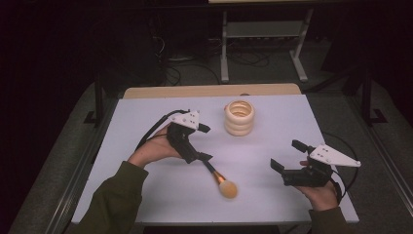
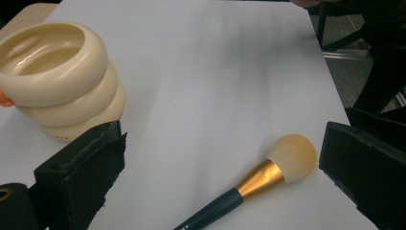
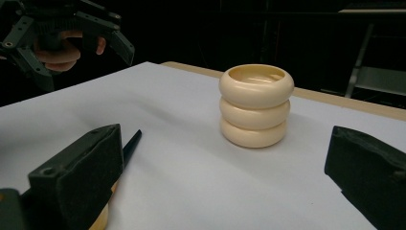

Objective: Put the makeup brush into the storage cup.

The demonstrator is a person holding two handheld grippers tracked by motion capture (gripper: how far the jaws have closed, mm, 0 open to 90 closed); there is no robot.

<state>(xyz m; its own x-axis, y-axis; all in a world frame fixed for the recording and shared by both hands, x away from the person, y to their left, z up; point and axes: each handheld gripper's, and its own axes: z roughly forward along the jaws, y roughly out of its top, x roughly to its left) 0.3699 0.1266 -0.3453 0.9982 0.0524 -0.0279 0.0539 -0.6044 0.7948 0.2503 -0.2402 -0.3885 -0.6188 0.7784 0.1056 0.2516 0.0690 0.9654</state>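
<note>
Two black grippers, left gripper (image 1: 205, 142) and right gripper (image 1: 286, 154), each with pale screwed top plate, black cable; olive-green sleeves (image 1: 114, 197).

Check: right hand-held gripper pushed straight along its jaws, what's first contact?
Likely the cream ringed holder: it stands upright between the open jaws of the right hand-held gripper, bare white table before it. The makeup brush lies left; depth unclear.

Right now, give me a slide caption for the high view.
Two open hand-held claws, left and right, flank a makeup brush lying on the white table near a cream ringed holder.
</note>
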